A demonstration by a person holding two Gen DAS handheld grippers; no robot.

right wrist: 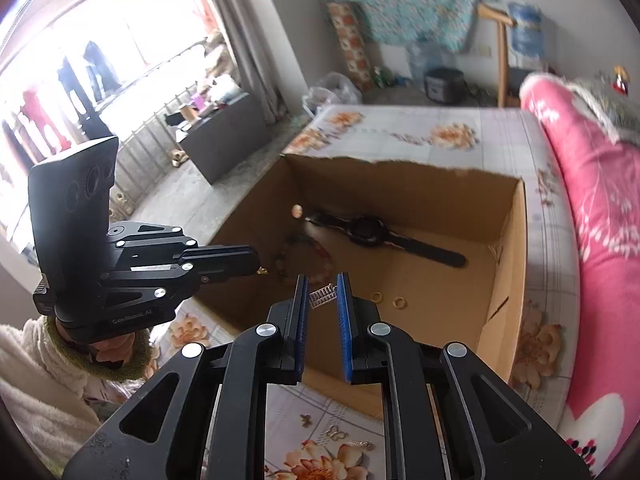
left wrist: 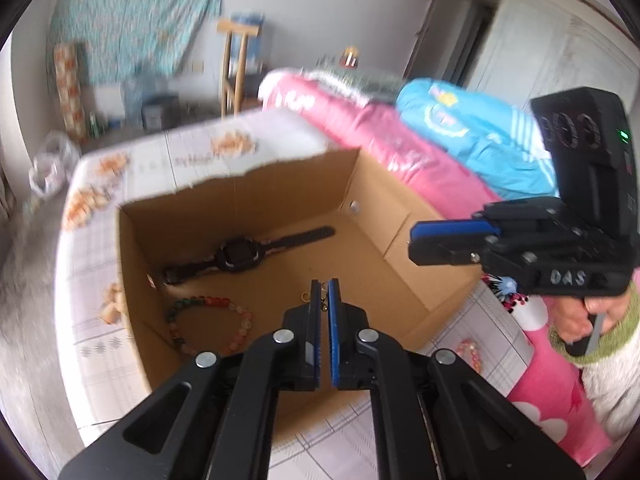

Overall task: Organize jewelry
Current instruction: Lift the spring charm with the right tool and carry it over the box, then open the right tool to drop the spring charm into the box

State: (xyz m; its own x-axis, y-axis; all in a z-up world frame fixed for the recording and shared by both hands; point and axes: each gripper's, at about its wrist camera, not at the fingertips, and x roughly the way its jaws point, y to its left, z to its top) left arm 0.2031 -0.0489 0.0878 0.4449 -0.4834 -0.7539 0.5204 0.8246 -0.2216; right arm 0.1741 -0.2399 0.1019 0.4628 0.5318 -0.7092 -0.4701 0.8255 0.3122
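Left gripper (left wrist: 324,286), black with blue-padded fingers, hangs above the open brown cardboard box (left wrist: 404,280). Jaws clenched on a small dark, gold-toned trinket (left wrist: 323,304); a bit of it pokes out between the pads, and in the right wrist view a gold speck (right wrist: 262,270) shows at the tip. Too small to name the piece.

Right gripper (right wrist: 323,294), same build, jaws nearly closed on a small silver comb-like piece (right wrist: 323,295) that hangs at the fingertips, pinched at its right end by the right pad. In the left wrist view this gripper (left wrist: 416,240) sits at 3 o'clock over the box's right wall, held by a hand (left wrist: 576,316) in a white fleecy sleeve with a green cuff.

Box stands on a bed sheet (right wrist: 400,132), pale checked with orange flowers. Inside, on the floor of the box:
- black wristwatch (left wrist: 240,256) with round face, strap laid flat, toward the far wall.
- bead bracelet (left wrist: 208,326), red, green and pale pink beads, at 8 o'clock from the left gripper's tips, close to the left wall.
- two small gold rings (right wrist: 388,299), side by side but apart, just at 3 o'clock of the right gripper's tips.
- one small pale bead (left wrist: 354,207) near the far right corner.

Outside the box: a pale pink bead bracelet (left wrist: 468,350) on the sheet at 4 o'clock from the left gripper; tiny metal pieces (right wrist: 336,434) on the sheet below the box's near wall in the right wrist view. Folded pink quilt (left wrist: 400,148) beside the box, blue bundle (left wrist: 480,136) on top.
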